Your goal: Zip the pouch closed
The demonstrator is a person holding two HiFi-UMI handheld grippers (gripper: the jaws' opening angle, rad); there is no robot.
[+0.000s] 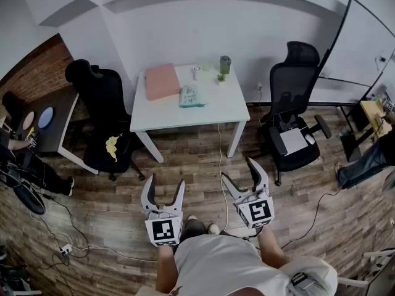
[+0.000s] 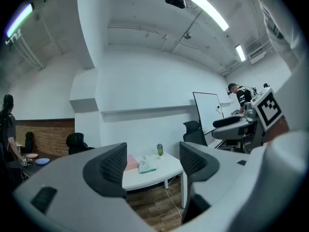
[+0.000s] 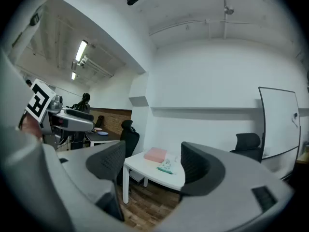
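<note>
Currently, left gripper (image 1: pixel 165 181): jaws spread wide, nothing between the ribbed pads (image 2: pixel 112 167). It is held level and touches nothing.
Right gripper (image 1: pixel 239 169): jaws also stand wide apart, and its pads (image 3: pixel 108 161) are bare. It grips nothing and touches nothing.
Where the grippers are: side by side but apart, out in front of the person's body. Both hang above the wooden floor (image 1: pixel 185 156), short of the table.
Pouch (image 1: pixel 190 95): a teal-and-white printed pouch lying flat on the white table (image 1: pixel 231 103), near the front edge. It is well apart from both grippers. In each gripper view it shows far off through the gap between the jaws. Its zip is too small to make out.
Beside the pouch: a pink box (image 1: pixel 162 81) lies just to its left.
Behind the pouch: a green cup (image 1: pixel 224 65) and a small plant (image 1: pixel 221 78) stand near the table's back edge.
Chairs: a black office chair (image 1: pixel 99 97) stands left of the table with a yellow thing (image 1: pixel 112 145) on its seat. A second black chair (image 1: pixel 295 85) stands to the right.
</note>
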